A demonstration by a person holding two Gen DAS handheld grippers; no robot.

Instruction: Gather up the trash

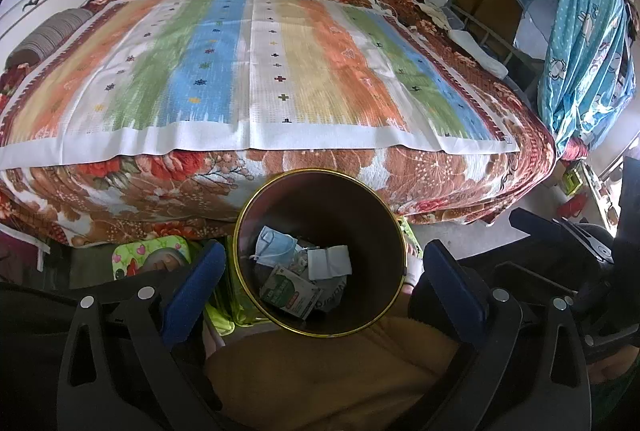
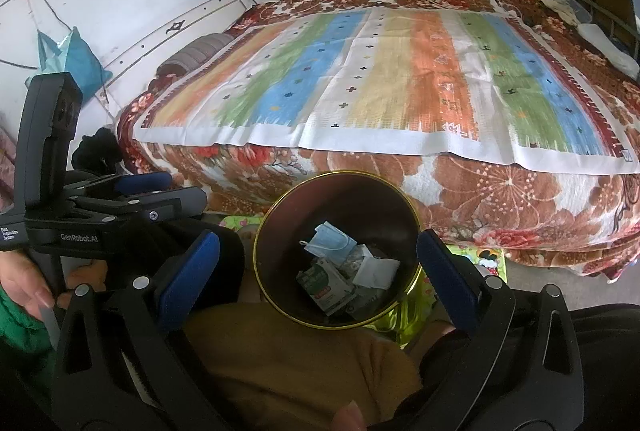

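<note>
A dark round bin with a gold rim (image 1: 256,199) stands on the floor in front of the bed, also in the right wrist view (image 2: 276,209). Inside lie a blue face mask (image 1: 274,245), a white paper (image 1: 330,262) and a green and white packet (image 1: 290,291); the same mask (image 2: 332,241), paper (image 2: 378,273) and packet (image 2: 326,283) show in the right wrist view. My left gripper (image 1: 320,275) is open and empty above the bin. My right gripper (image 2: 318,263) is open and empty above it too. The left gripper's body (image 2: 100,215) shows at the left of the right wrist view.
A bed (image 1: 260,63) with a striped cloth over a floral blanket fills the far side. A grey pillow (image 1: 48,35) lies at its left. Blue cloth (image 1: 584,43) hangs at the right. A green patterned mat (image 1: 136,251) lies by the bin. Mustard fabric (image 1: 320,379) is below the grippers.
</note>
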